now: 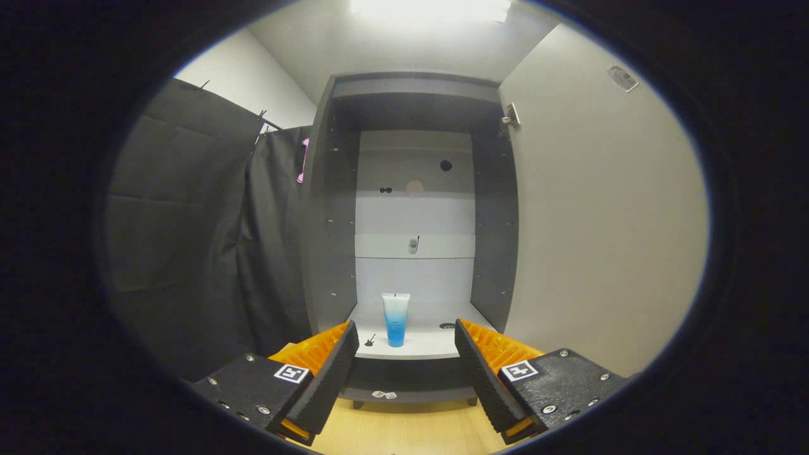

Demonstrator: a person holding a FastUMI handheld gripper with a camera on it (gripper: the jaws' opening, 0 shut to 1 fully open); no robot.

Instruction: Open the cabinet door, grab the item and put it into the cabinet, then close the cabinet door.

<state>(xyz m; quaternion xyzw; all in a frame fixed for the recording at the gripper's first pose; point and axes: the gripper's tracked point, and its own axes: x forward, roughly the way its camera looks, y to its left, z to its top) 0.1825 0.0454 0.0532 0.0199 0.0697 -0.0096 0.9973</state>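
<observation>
Cabinet (328, 208) stands straight ahead of the claw, dark-framed with a pale back panel, door (600, 215) swung fully open and lying off to the right of the right finger. Bottom shelf (430, 344) sits just beyond the fingertips, pale and level. Dark cloth (189, 240) hangs well off to the left of the left finger. Wooden floor (404, 430) shows below, between the fingers and under the cabinet base. Claw (406, 344) is spread wide, nothing between its fingers, both tips apart from the shelf edge. Tube (395, 319), white at the top fading to blue, stands upright cap-down on the bottom shelf, ahead of the gap between the fingers and a little nearer the left one. Small dark object (370, 341) lies on the shelf just left of the tube; too small to identify.
</observation>
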